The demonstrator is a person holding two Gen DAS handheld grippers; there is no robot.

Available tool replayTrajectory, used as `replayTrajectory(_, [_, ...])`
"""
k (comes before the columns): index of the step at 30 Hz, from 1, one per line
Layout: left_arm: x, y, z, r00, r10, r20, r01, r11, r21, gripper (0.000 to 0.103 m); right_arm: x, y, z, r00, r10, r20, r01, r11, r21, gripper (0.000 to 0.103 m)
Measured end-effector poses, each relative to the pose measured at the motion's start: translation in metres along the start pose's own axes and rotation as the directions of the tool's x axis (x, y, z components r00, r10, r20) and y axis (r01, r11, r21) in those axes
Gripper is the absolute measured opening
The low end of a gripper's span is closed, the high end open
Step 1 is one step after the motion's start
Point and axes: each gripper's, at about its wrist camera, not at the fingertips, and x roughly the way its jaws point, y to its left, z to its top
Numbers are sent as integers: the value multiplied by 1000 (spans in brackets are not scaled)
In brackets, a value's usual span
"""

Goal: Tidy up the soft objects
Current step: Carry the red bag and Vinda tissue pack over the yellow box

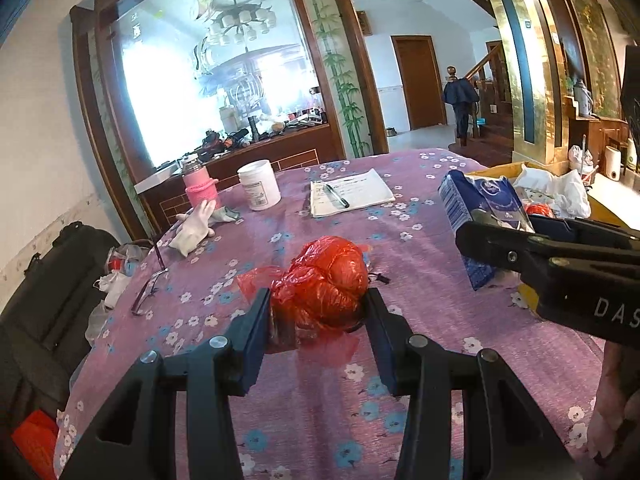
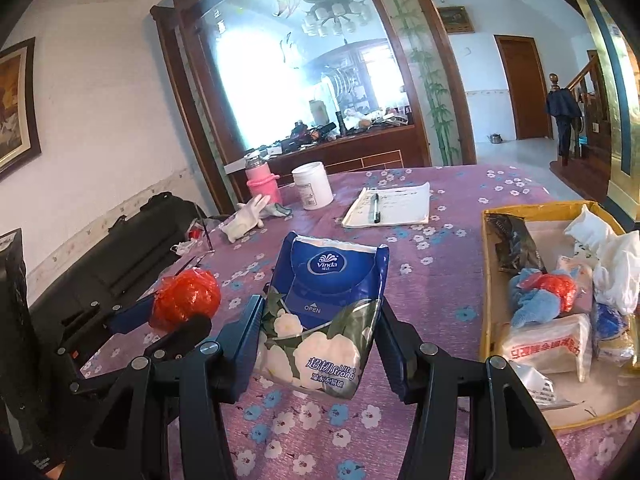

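A: What does the left gripper have?

B: A crumpled red plastic bag, pinched between its two blue pads, held over the purple flowered tablecloth. Whether the bag's underside touches the cloth, I cannot tell from this angle.

A: And the right gripper?

B: Its pads are clamped on the sides of a blue Vinda tissue pack, which stands tilted between them, logo end away from the camera.

A: Where do the two sit relative to each other?

B: The red bag is to the left of the tissue pack. To the right lies a yellow cardboard box on the table, already holding a blue cloth, another red bag, white bags and wrapped packs.

A: Anything behind?

B: A notepad with a pen, a white jar, a pink bottle and a white glove.
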Motion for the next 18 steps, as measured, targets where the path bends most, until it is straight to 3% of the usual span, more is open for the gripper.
replayTrajectory(18, [1, -41, 10, 999, -34, 7, 33, 997, 64, 44, -28, -32, -8, 999, -32, 13, 32, 998, 53, 57])
